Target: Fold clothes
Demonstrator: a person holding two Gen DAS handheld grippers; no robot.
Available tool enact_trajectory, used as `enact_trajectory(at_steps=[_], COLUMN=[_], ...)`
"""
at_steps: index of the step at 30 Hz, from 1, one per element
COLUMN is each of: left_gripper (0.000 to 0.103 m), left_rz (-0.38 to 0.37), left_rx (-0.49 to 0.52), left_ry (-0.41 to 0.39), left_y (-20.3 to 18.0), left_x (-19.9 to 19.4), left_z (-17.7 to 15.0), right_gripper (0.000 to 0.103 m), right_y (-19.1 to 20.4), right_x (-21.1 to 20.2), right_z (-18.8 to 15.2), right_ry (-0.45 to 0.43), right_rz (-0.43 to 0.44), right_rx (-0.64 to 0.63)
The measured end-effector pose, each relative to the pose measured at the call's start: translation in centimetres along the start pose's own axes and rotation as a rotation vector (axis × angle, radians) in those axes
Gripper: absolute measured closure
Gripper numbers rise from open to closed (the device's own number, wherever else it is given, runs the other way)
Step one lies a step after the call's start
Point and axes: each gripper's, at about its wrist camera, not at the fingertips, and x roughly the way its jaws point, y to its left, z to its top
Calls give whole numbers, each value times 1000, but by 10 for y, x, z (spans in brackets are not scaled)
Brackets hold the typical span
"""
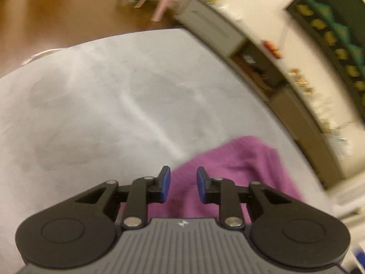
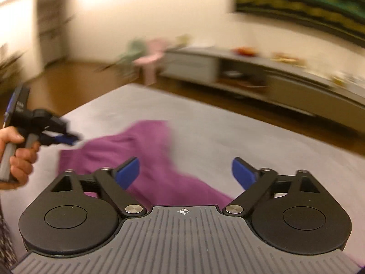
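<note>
Purple garment (image 2: 141,157) rumpled on grey sheet (image 1: 114,96), no neat fold (blurred); left gripper (image 1: 183,183), right gripper (image 2: 185,173) both released, empty.

Home living room: low media cabinet (image 2: 262,73), pink child's chair (image 2: 149,61).

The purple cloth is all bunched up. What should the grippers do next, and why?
Probably lower the left gripper onto the purple cloth and pinch an edge. Both grippers are open and empty, the right gripper too, and the cloth lies crumpled on the gray sheet.
</note>
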Motion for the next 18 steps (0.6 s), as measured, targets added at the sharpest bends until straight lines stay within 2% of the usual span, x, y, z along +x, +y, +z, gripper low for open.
enact_trajectory(at_steps=[2, 4, 5, 7, 8, 9, 11, 13, 15, 17, 18], left_gripper=[79, 79, 79, 79, 78, 74, 64, 48, 44, 43, 35], left_rz=[-60, -82, -97, -136, -156, -176, -216, -256, -289, -307, -313], left_rx=[16, 38, 40, 22, 13, 4, -13, -31, -54, -42, -28], left_ry=[9, 27, 29, 15, 8, 1, -13, -27, -32, -17, -6], left_y=[-4, -11, -14, -14, -14, -14, -14, -15, -13, -15, -17], left_x=[-1, 2, 3, 0, -2, -3, -6, -9, -10, -9, -8], left_z=[2, 1, 0, -1, -1, -2, -3, -4, -3, -6, -8], right_gripper=[11, 11, 17, 39, 96, 98, 101, 101, 101, 101, 101], right_y=[11, 12, 9, 3, 2, 7, 23, 57, 92, 121, 132], right_x=[58, 117, 141, 177, 189, 186, 165, 115, 79, 66, 64], right_z=[30, 48, 52, 57, 58, 61, 68, 67, 51, 26, 14], right_ry=[96, 231, 284, 366, 403, 393, 304, 164, 112, 109, 110], right_rz=[15, 30, 26, 29, 64, 98, 134, 219, 276, 252, 216], right_rx=[-8, 23, 45, 78, 94, 90, 46, -36, -119, -217, -265])
